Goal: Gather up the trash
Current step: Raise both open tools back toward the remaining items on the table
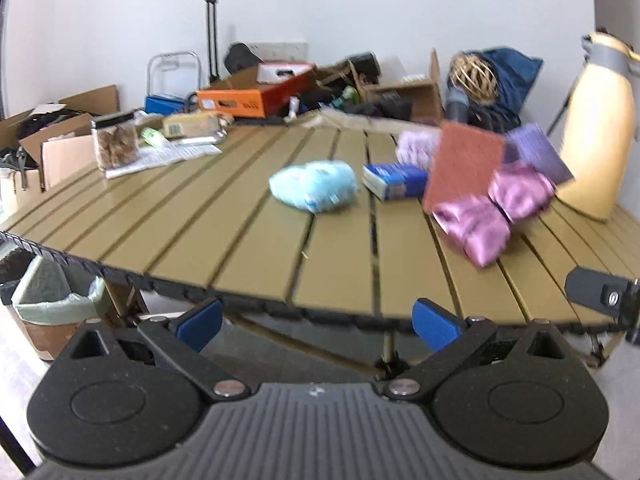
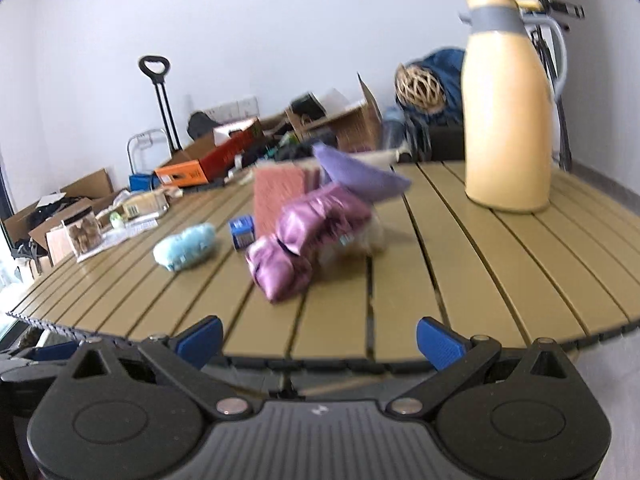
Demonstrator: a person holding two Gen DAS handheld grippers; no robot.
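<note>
A slatted tan table carries trash: a crumpled light-blue wrapper, a small blue box, shiny purple wrappers, a reddish pad and a violet pad. They also show in the right wrist view: blue wrapper, blue box, purple wrappers, reddish pad, violet pad. My left gripper is open and empty, before the table's near edge. My right gripper is open and empty, at the near edge, short of the purple wrappers.
A lined bin stands on the floor below the table's left edge. A cream thermos stands at the table's right. A clear jar and papers sit at the far left. Boxes and clutter lie behind the table.
</note>
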